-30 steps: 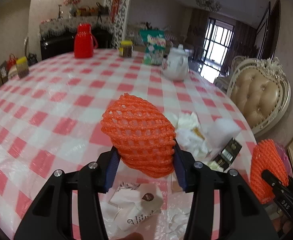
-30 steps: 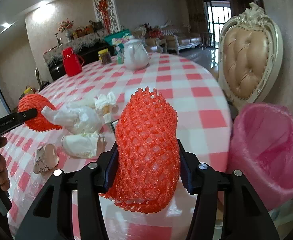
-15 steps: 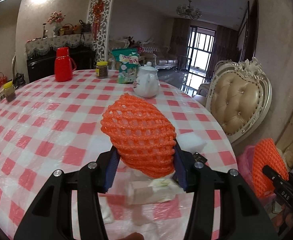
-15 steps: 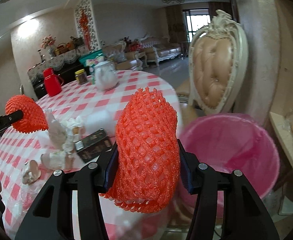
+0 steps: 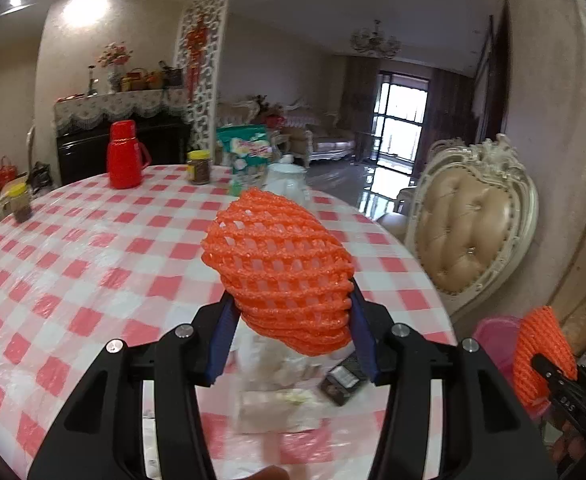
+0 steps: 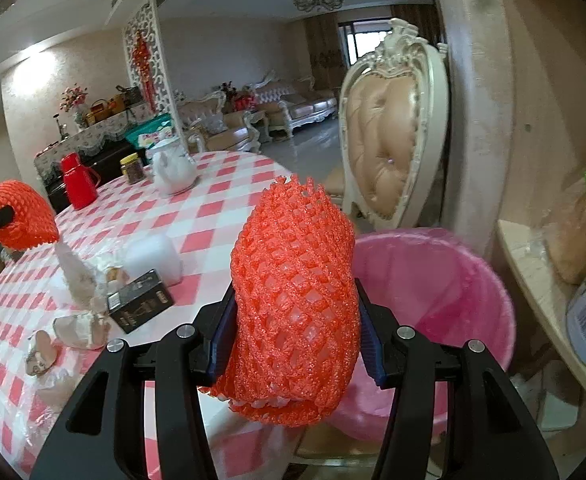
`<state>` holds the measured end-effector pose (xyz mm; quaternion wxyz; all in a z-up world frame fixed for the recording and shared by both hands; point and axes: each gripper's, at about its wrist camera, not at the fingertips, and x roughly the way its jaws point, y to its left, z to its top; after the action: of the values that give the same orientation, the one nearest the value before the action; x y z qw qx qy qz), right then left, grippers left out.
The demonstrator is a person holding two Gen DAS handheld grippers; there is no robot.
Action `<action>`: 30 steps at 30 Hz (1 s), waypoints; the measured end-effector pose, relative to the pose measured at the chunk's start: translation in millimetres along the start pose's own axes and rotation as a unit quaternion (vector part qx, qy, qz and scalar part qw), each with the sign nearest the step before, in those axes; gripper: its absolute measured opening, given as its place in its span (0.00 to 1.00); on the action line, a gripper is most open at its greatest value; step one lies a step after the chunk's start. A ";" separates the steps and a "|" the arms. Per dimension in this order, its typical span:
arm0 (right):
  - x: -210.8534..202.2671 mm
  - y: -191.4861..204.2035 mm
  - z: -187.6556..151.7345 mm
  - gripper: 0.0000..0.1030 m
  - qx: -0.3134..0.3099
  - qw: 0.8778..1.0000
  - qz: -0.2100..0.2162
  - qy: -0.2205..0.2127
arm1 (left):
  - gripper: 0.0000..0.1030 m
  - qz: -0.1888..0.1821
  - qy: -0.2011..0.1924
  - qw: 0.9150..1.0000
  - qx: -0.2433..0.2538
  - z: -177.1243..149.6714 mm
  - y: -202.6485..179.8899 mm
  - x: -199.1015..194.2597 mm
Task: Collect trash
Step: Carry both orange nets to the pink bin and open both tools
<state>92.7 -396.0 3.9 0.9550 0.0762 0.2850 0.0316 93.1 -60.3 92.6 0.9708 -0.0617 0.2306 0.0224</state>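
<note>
Gripping an orange foam mesh fruit sleeve [image 5: 281,272], the left gripper [image 5: 289,336] stands clamped on its lower folds, carried above the red-and-white checked plastic tablecloth [image 5: 93,264]. Further right, clamped likewise on a second orange foam net sleeve [image 6: 293,312], the right gripper [image 6: 295,340] hangs at the table edge with the pink plastic-lined waste bin [image 6: 453,280] at about three o'clock of it. Judged very light, soft and springy: squashing easily, unlikely to slip on the blue pads [image 5: 223,336], best pinched across the bunched middle as now. Left on the cloth at nine o'clock of the right sleeve: a black and gold carton [image 6: 140,301], crumpled white tissue wads [image 6: 79,276] and a white block [image 6: 153,260]. Blurred in the left view, hard to tell apart; bin floor hidden behind the sleeve; print on the carton unreadable.
</note>
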 end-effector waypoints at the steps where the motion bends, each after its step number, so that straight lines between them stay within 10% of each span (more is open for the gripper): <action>1: -0.7 -4.6 0.7 0.50 0.001 1.000 -0.006 -0.001 | 0.49 -0.006 -0.001 1.000 0.003 0.0 -5.3 -1.0; 17: -1.4 -79.3 0.2 0.50 0.025 0.996 -0.083 0.012 | 0.50 -0.210 0.055 0.974 0.057 -30.4 -161.3 38.6; 30: 4.4 -100.2 -3.6 0.51 0.030 0.994 -0.098 0.026 | 0.51 -0.279 0.125 0.950 0.065 -58.9 -228.1 81.0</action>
<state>96.2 -493.9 -17.8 0.9431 0.0760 0.3164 -0.0692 155.6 -292.9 28.9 0.9035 -0.0622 0.3251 -0.2724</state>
